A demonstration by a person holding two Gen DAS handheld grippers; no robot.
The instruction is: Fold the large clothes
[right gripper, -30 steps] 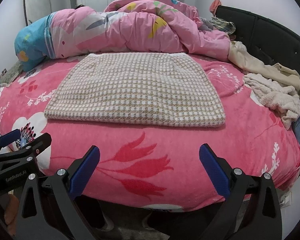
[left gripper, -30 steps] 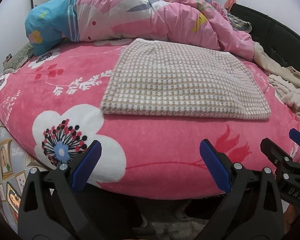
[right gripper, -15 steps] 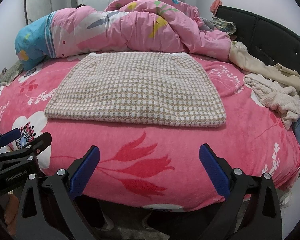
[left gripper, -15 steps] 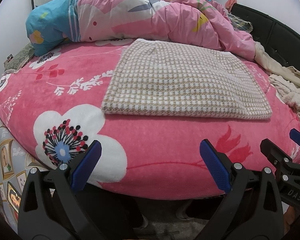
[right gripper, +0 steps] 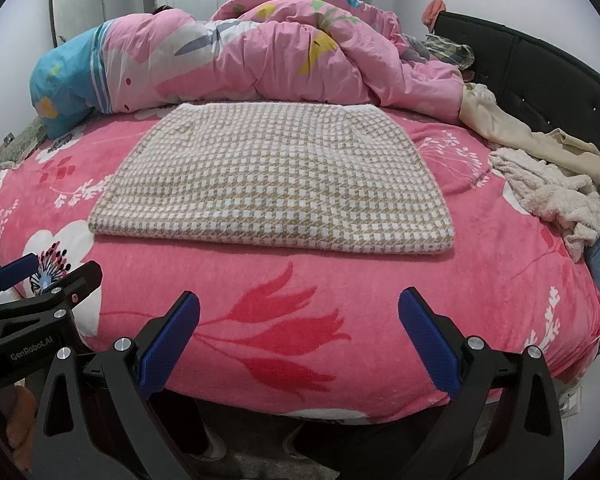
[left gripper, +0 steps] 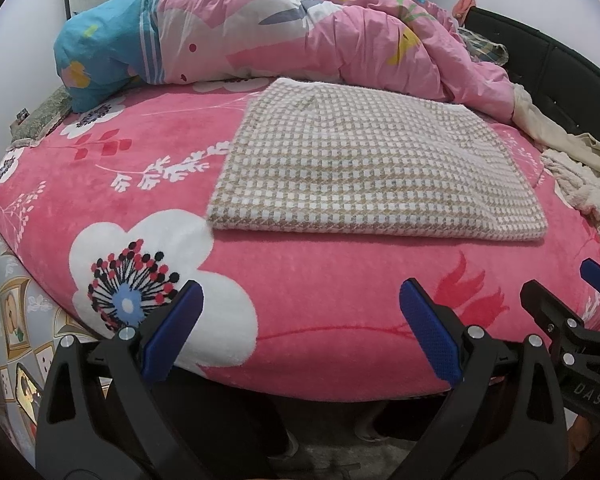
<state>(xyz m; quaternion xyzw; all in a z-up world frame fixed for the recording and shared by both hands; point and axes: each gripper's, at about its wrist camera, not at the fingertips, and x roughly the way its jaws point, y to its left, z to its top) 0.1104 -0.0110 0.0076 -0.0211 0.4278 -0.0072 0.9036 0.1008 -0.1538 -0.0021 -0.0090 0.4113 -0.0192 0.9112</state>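
On the pink bed (left gripper: 308, 304), a checked cloth (left gripper: 372, 176) lies folded flat, unmoved (barely a camera drift) while the left gripper (left gripper: 300, 328) and right gripper (right gripper: 300, 332) hover spread and empty; folding looks done.

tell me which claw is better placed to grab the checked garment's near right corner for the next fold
Right, probably. Both claws are open and hang off the bed's near edge, touching nothing. In its own view the right claw faces the checked garment almost centrally, near that corner; the left claw sits further left, beside the white flower print.
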